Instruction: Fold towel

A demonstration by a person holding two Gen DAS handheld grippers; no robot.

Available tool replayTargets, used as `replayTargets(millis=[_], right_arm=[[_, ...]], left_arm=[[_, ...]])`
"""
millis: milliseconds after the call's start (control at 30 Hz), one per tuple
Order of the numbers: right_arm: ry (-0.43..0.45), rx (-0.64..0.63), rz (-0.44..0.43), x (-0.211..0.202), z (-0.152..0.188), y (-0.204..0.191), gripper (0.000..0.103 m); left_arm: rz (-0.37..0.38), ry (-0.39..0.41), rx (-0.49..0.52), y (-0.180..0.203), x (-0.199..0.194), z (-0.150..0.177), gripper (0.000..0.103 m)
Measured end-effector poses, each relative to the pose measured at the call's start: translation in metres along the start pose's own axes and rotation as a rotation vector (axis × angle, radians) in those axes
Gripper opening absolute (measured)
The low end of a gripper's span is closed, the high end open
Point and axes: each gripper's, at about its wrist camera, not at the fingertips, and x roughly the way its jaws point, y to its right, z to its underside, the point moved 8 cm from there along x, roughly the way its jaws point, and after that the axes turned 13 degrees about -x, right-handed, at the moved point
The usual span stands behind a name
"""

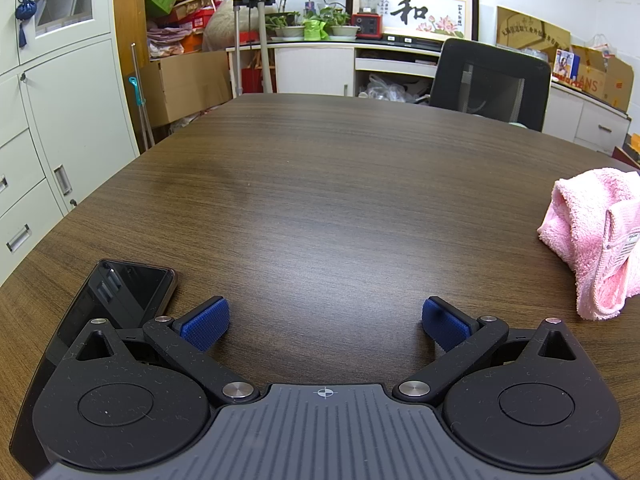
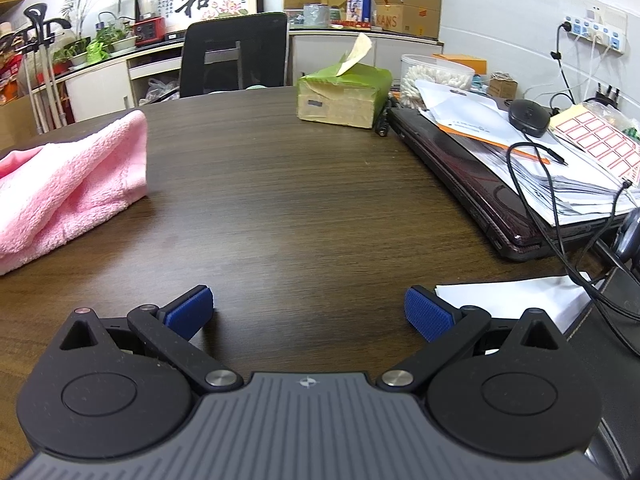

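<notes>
Left gripper (image 1: 325, 322): low in the frame, jaws spread wide, blue pads (image 1: 206, 322) well apart with nothing between them, just bare wood.
Right gripper (image 2: 308, 312): same story at the bottom of its frame, jaws wide, blue pads (image 2: 426, 316) holding nothing.
Towel (image 1: 592, 236): pink, bunched in a loose heap on the table at the right edge of the left view; a white label shows on its near side. In the right view it sits at the left edge (image 2: 68, 188), folds slumped over one another. It's well clear of both grippers, touching neither.
Table (image 1: 320, 184): dark wood grain, filling the middle of both views.
Phone (image 1: 120, 300): black, screen dark, lying flat at lower left of the left view, partly tucked under the left gripper's body.
Tissue pack (image 2: 344, 96): green, upper centre of the right view, one sheet sticking up from the top.
Laptop (image 2: 472, 176): dark, lid down, right side of the right view, piled with papers (image 2: 532, 168), with a black cable looping over them.
Mouse (image 2: 528, 118): black, sitting on top of the pile.
Sheet (image 2: 516, 300): white, flat on the table just beside the right gripper's right finger.
Chair (image 1: 492, 84): black mesh back, at the far edge of the table, upper right of the left view.
</notes>
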Motion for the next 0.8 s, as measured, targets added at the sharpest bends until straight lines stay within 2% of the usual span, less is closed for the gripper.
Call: replayTargets(millis=[400,567,800], right_arm=[[0.010,-0.041,-0.051,0.000,-0.001,0.002,0.103],[0.013,-0.050,-0.062,0.000,-0.001,0.002,0.103],[0.014,-0.052,-0.065,-0.001,0.000,0.001,0.103]], left_arm=[[0.016,0.008,-0.015,-0.002,-0.003,0.000,0.103],[0.071,0.038,-0.024,0.004,-0.015,0.002,0.103],[0.199,0.111,0.069,0.033,-0.054,0.003,0.103]])
